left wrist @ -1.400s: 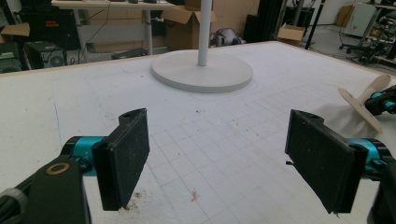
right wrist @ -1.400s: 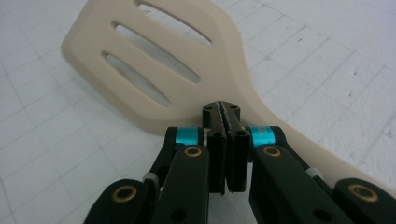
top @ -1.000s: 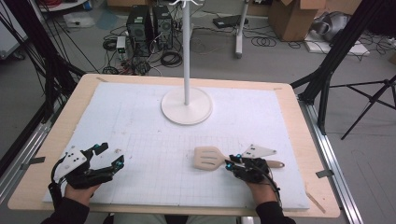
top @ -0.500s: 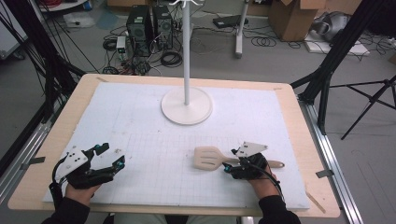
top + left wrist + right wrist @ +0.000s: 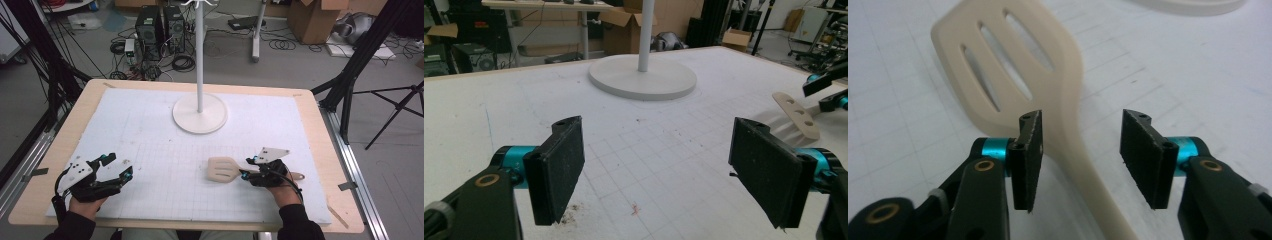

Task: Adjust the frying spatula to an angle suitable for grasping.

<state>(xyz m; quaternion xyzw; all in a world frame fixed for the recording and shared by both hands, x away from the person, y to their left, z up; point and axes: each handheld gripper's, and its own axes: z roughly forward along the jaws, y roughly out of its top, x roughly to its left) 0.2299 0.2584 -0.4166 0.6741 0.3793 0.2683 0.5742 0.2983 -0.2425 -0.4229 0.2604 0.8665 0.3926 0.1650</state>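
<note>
Now, line by line:
Spatula (image 5: 226,169): cream, slotted, flat on the white mat (image 5: 150,135), near the front edge, right of the middle; blade toward the left edge, handle toward the right edge.
Spatula up close (image 5: 1013,65): three long slots in the blade; handle passing between the two black pads, nearer the left pad, right pad clear of it.
Right gripper (image 5: 247,167): over the neck of the spatula, close above the mat; jaws half apart, just closing a little, no grip on the handle yet.
Right gripper in its own view (image 5: 1081,150): straddling the handle, gap visible on the right side.
Left gripper (image 5: 116,166): near the front left corner, well apart from the spatula; jaws wide, nothing between them.
Left gripper in its own view (image 5: 656,167): pads spread over bare gridded mat; spatula (image 5: 796,115) far off at the right.
Stand (image 5: 200,113): white round base with upright pole, toward the back edge, middle.
Table (image 5: 330,150): wooden rim showing around the mat.
</note>
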